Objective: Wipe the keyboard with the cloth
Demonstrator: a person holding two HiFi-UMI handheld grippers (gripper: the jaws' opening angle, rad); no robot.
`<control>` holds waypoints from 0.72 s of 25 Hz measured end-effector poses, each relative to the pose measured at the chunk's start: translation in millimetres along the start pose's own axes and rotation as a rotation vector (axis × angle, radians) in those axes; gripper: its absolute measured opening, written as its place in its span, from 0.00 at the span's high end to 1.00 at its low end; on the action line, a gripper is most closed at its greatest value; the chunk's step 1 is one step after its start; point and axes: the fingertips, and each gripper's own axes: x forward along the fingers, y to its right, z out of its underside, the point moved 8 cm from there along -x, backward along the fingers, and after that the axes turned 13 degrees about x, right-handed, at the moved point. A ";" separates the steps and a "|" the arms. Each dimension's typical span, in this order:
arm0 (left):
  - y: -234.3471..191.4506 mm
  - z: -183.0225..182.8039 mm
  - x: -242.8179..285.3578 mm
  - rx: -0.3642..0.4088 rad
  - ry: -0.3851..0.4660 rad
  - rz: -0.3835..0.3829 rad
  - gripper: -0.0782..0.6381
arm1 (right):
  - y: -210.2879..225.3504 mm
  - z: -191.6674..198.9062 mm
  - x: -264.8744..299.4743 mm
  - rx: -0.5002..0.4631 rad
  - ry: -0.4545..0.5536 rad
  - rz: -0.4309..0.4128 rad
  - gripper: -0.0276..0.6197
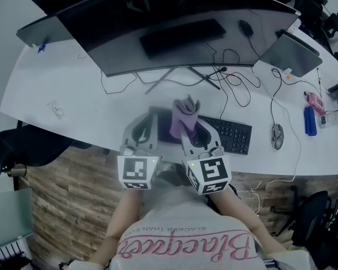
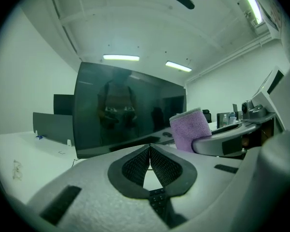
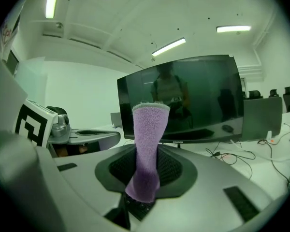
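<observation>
keyboard [image 1: 234, 135]: left part hidden under left gripper [image 1: 152, 118], right gripper [image 1: 186, 129], cloth [image 1: 185, 114]
person [image 1: 186, 238]: below keyboard, cut off by bottom edge
blue item [image 1: 310, 120]: right of keyboard, too small to identify

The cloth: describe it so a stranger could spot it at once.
Start at the wide curved monitor on the white desk; in front of it lies a black keyboard. Over its left end the right gripper has its jaws shut on the cloth: fuzzy, lilac, standing upright, the only soft thing there.

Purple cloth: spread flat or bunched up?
Bunched, not spread: the purple cloth stands upright as a narrow strip, pinched in the right gripper.
</observation>
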 end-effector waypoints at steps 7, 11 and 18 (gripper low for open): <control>-32.9 35.4 10.5 -0.032 -0.048 0.028 0.88 | -20.6 16.1 50.7 0.048 -0.096 -0.038 0.82; -43.1 53.1 18.2 -0.037 -0.078 0.060 0.88 | -29.6 26.9 81.1 0.069 -0.163 -0.059 0.82; -60.5 88.3 32.3 -0.040 -0.163 0.119 0.88 | -30.9 54.2 121.2 0.145 -0.271 -0.020 0.82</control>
